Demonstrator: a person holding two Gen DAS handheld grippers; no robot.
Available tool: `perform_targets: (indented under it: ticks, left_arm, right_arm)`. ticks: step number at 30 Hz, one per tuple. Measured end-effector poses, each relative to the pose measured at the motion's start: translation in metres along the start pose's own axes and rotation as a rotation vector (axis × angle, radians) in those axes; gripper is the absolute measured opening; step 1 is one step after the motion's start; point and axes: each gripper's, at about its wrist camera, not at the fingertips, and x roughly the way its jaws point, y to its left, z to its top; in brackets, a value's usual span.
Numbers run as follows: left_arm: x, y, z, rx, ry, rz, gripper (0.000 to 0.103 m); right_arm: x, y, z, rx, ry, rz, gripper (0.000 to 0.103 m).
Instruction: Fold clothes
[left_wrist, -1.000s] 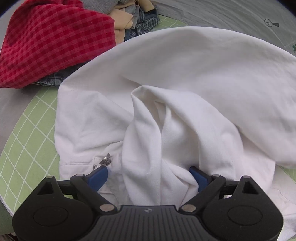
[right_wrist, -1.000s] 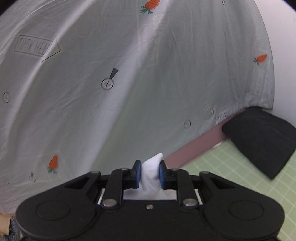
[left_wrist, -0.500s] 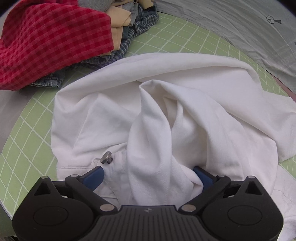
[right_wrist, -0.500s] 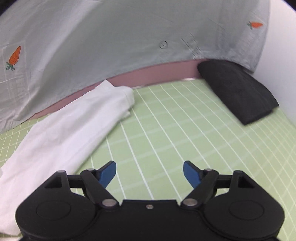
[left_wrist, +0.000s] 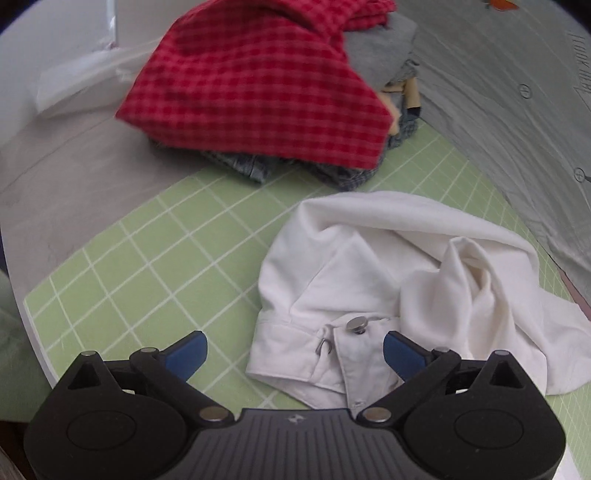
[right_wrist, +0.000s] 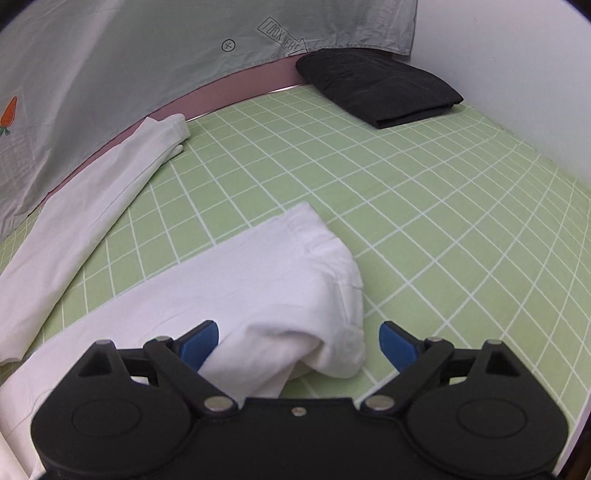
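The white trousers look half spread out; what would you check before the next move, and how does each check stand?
1. Left gripper jaws open, holding nothing: ok.
2. Right gripper jaws open, holding nothing: ok.
3. White trousers flat at the waist: not ok, bunched and creased.
4. Both legs laid straight on the green mat: not ok, the near hem curls up.
5. Folded black garment out of the way: ok.
6. Zip closed: cannot tell.

A staged clothes-folding workstation, not a lived-in room. The table carries a green gridded cutting mat; a grey backdrop sheet printed with carrots and target marks hangs behind, and unsorted garments are heaped beside it.
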Motion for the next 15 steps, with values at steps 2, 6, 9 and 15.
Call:
perform_targets:
  ticks: [2,6,9,15]
  left_arm:
    - [0.009,0.008,-0.005,-0.051,0.016,-0.008,0.101]
    - [0.026,0.006,-0.014,-0.082,0.031,0.02,0.1]
    - [0.032,0.001,-0.015,-0.072,0.036,0.031,0.095]
    - [0.042,-0.007,-0.015,-0.047,0.042,0.04,0.076]
  right_arm:
    - [0.001,0.002,-0.001,0.026,0.018,0.03,0.095]
    - [0.006,0.01,0.001,0.041,0.042,0.041,0.097]
    - [0.01,0.011,0.001,0.027,0.046,0.031,0.098]
    - [0.015,0.012,0.001,0.011,0.056,0.006,0.098]
